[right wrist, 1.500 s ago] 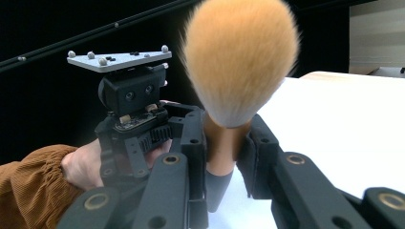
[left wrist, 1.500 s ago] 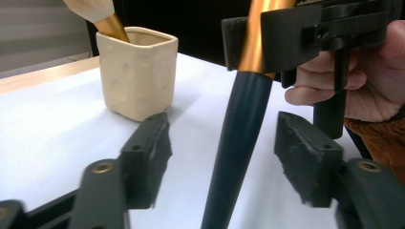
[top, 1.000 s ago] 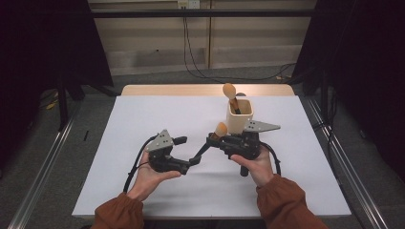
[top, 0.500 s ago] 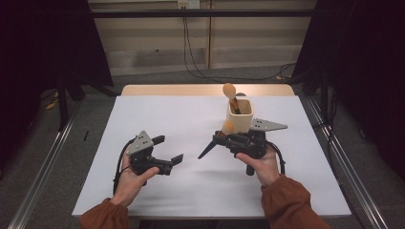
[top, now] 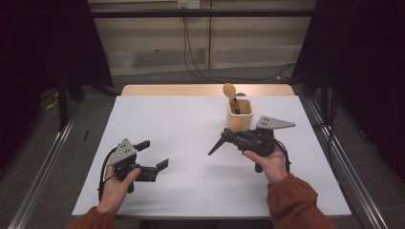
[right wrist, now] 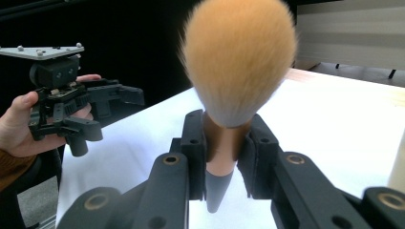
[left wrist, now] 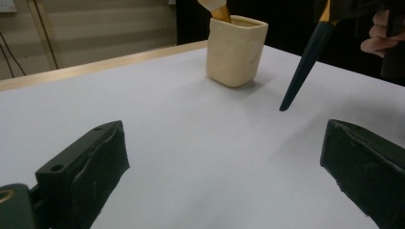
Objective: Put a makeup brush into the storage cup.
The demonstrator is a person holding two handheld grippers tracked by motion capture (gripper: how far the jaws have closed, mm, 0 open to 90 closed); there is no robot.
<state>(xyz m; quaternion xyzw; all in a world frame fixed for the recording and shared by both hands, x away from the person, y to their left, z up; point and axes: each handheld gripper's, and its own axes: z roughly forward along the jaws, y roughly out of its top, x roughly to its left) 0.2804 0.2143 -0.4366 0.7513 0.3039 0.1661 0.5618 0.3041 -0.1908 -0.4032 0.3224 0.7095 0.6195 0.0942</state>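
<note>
High view: dark-handled makeup brush with tan bristles (top: 228,135) is clamped in the right gripper (top: 232,137), just short of the cream square holder (top: 239,114), which already holds one brush; insertion remains. Left gripper (top: 154,155), jaws spread and empty, has drawn away leftward since handover.

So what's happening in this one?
A person at a white table holds a gripper in each hand. The right gripper is shut on a makeup brush, gripping it at the ferrule, its dark handle pointing out over the table. The left gripper is open with nothing between its fingers. A cream cup behind holds another brush.
</note>
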